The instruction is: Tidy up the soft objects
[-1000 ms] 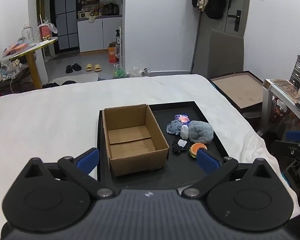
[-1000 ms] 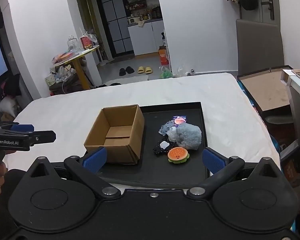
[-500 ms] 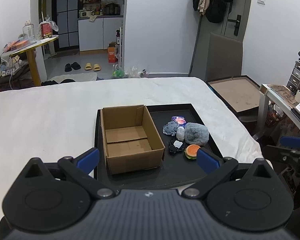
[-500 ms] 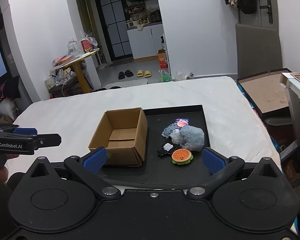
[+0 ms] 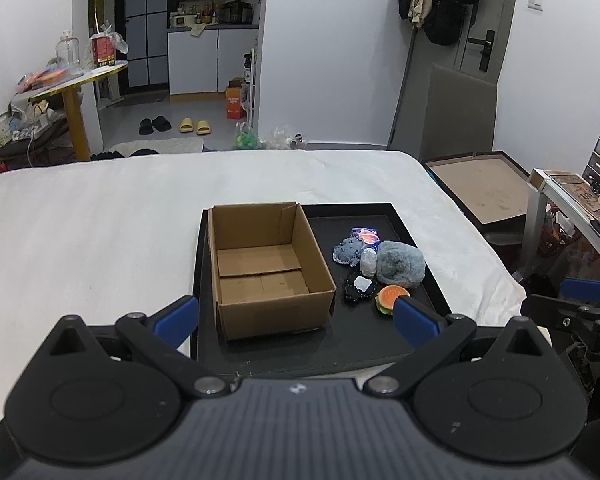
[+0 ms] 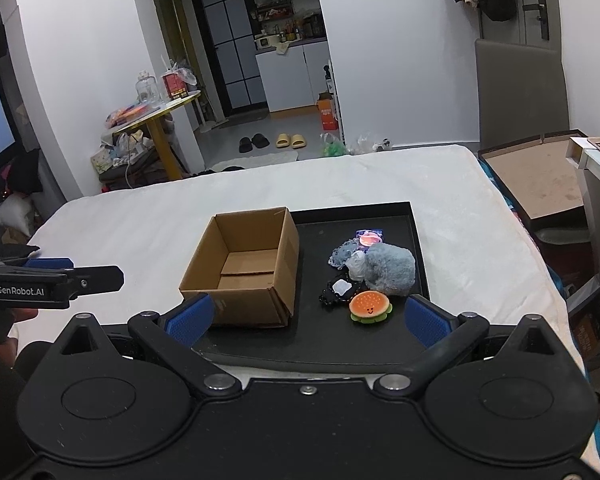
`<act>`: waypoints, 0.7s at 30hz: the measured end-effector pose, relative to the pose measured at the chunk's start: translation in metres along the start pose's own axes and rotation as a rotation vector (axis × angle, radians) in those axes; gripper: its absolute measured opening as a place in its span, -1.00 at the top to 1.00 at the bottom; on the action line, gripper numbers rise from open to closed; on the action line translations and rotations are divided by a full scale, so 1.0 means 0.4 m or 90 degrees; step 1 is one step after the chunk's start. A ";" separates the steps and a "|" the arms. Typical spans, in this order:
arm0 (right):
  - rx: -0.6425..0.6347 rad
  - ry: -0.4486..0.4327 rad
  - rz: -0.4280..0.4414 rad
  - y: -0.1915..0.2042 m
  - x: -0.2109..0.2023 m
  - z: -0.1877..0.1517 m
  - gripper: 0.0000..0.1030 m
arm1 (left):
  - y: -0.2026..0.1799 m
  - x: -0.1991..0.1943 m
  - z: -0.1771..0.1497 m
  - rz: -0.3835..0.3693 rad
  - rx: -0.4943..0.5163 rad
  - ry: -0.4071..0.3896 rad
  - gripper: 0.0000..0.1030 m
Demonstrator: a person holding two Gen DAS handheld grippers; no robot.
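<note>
Both my left gripper [image 5: 296,318] and right gripper [image 6: 308,316] stood spread wide, holding nothing. Soft toys, burger toy [image 6: 370,306] nearest, lay clustered on the black tray [image 6: 380,348] beside the empty cardboard box [image 6: 240,268]. Advised: descend squarely, pinch the burger gently

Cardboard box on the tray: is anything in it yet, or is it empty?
Empty. The cardboard box stands upright and open-topped; both views show only its bare bottom flaps. The soft toys lie beside it on the black tray.
</note>
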State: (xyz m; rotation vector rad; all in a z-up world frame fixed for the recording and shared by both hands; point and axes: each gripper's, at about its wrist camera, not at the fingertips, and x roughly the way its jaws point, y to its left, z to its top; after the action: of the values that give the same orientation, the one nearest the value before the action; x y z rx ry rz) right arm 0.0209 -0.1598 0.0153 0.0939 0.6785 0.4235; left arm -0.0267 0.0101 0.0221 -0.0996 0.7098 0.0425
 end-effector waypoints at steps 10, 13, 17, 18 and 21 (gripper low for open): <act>-0.005 0.006 0.008 -0.002 -0.002 -0.012 -1.00 | 0.002 0.003 -0.002 -0.003 -0.013 0.007 -1.00; -0.008 0.009 0.013 0.001 -0.004 -0.014 -1.00 | 0.002 0.002 -0.002 0.000 -0.010 0.004 -1.00; -0.009 0.008 0.018 0.001 -0.007 -0.013 -1.00 | 0.002 0.003 -0.005 0.004 -0.011 0.006 -1.00; -0.008 0.008 0.020 0.001 -0.007 -0.013 -1.00 | 0.003 0.003 -0.006 0.005 -0.009 0.006 -1.00; -0.005 0.007 0.027 -0.003 -0.004 -0.013 -1.00 | 0.006 0.005 -0.005 0.009 -0.011 0.008 -1.00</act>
State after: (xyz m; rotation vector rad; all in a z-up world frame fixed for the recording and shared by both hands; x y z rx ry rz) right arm 0.0167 -0.1617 0.0118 0.0979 0.6870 0.4675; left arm -0.0267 0.0124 0.0189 -0.1123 0.7231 0.0615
